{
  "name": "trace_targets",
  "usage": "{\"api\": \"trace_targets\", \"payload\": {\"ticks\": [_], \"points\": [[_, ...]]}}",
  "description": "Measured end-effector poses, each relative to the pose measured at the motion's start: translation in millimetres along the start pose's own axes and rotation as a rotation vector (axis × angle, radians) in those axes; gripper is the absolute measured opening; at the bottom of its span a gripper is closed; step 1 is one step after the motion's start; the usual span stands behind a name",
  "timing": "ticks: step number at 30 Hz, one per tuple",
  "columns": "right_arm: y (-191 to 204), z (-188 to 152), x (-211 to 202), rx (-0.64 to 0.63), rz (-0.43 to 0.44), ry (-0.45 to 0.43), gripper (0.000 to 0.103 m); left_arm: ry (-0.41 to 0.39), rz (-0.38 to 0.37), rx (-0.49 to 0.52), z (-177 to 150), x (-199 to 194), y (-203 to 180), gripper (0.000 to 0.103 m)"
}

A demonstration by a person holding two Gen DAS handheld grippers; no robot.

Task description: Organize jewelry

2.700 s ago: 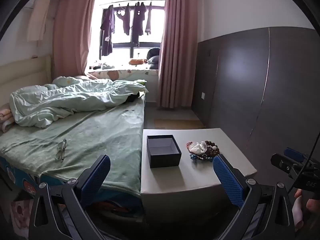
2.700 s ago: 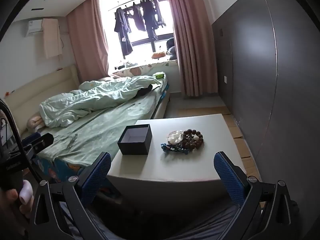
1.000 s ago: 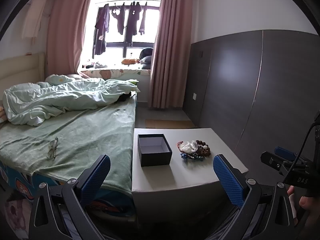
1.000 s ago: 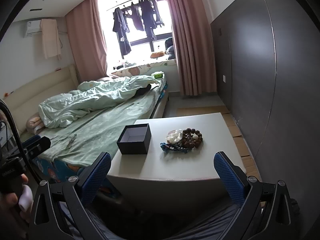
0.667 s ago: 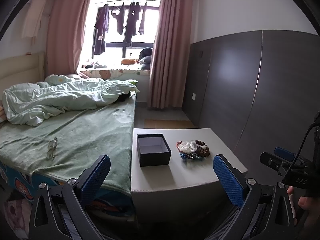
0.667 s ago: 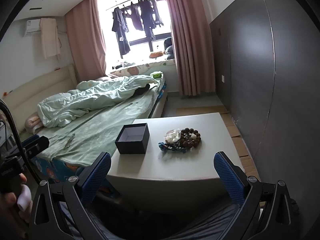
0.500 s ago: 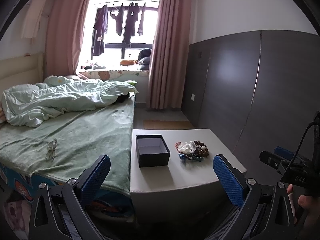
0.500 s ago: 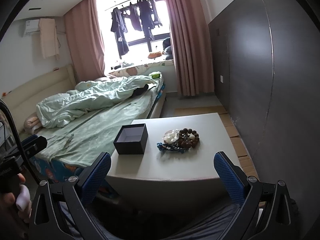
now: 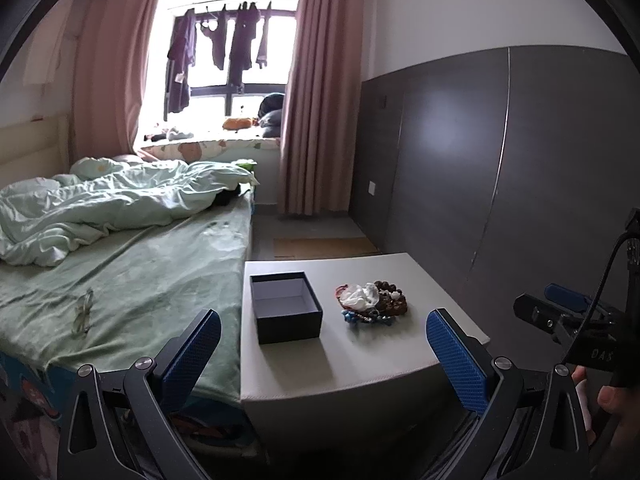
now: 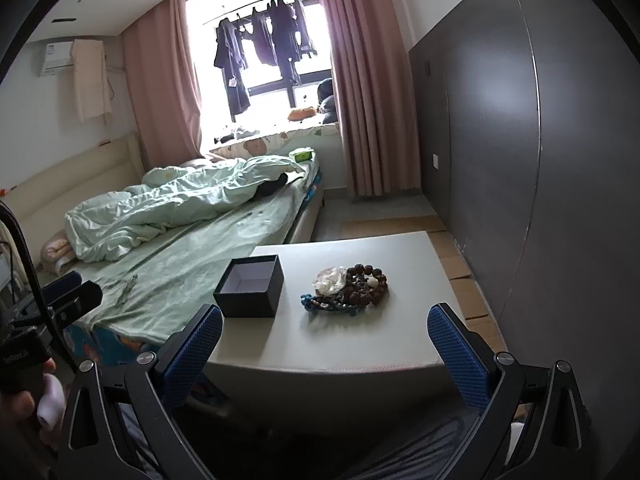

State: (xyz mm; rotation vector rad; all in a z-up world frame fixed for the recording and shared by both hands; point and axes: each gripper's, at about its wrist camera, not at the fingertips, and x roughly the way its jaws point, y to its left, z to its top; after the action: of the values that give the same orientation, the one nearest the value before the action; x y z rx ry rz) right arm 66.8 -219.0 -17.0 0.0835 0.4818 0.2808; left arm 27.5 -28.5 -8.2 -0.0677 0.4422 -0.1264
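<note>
Both grippers stand with jaws wide apart and nothing between them. Left gripper (image 9: pixel 322 354) and right gripper (image 10: pixel 326 350) are each held back from the near edge of the table (image 9: pixel 360 364), touching nothing on it.

Task status, as I judge it: not started. I see the box (image 9: pixel 286 307) open on the left part of the table, its pale inside bare as far as either view shows. All the jewelry (image 9: pixel 372 303) lies in one heap just to the right of the box, apart from it. The heap holds brown beads (image 10: pixel 366 284), a blue strand (image 10: pixel 326 305) along its near edge, and a white piece (image 10: pixel 330 279) on its left side. Whether the strands are tangled I cannot tell. Every item remains to be lifted and placed in the box.

Differences between views:
- Left wrist view shows the right gripper at the far right edge, with fingers of the hand holding it below. It looks more steeply into the box, so more of the floor is visible.
- Right wrist view shows the left gripper's tip (image 10: pixel 70 294) at the left edge, and gives the clearer look at the beads and blue strand.
- Glasses (image 9: pixel 82 312) on the bed (image 9: pixel 160 280) appear in both views, plainer in the left.
</note>
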Motion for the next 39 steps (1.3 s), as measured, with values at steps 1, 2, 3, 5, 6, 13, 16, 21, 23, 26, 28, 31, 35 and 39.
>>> {"api": "trace_targets", "payload": {"ticks": [1,2,3,5,6,13,16,21,23,26,28,31,35,39], "points": [[-1,1,2,0.001,0.001,0.001,0.103,0.005,-0.004,0.001,1,4,-1,0.103],[-3,1,3,0.004,0.001,0.002,0.103,0.013,-0.008,0.002,2,9,-2,0.103],[-5,2,5,0.009,0.001,0.003,0.103,0.021,-0.012,0.003,3,14,-2,0.103],[-9,2,10,0.016,-0.002,0.008,0.103,0.035,-0.018,0.005,5,23,-4,0.103],[-12,3,13,0.021,-0.006,0.012,0.103,0.043,-0.022,0.005,6,29,-5,0.103],[-31,1,31,0.033,-0.031,0.038,0.103,0.098,-0.059,0.004,6,63,-11,0.103],[-39,-2,41,0.031,-0.038,0.053,0.103,0.121,-0.072,0.002,5,81,-13,0.103],[-55,-9,61,0.04,-0.045,0.086,0.103,0.164,-0.095,0.005,3,110,-18,0.101],[-61,-12,70,0.05,-0.039,0.101,0.103,0.187,-0.104,0.008,2,121,-20,0.099],[-70,-15,83,0.065,-0.033,0.123,0.102,0.217,-0.12,0.02,1,140,-25,0.091],[-75,-19,93,0.076,-0.034,0.144,0.102,0.237,-0.134,0.031,1,153,-30,0.089],[-85,-23,105,0.106,-0.027,0.171,0.101,0.277,-0.156,0.05,-2,172,-36,0.084],[-98,-29,121,0.146,-0.025,0.2,0.1,0.34,-0.17,0.057,-7,198,-40,0.077],[-109,-38,134,0.185,-0.026,0.226,0.1,0.386,-0.174,0.06,-11,222,-43,0.074]]}}
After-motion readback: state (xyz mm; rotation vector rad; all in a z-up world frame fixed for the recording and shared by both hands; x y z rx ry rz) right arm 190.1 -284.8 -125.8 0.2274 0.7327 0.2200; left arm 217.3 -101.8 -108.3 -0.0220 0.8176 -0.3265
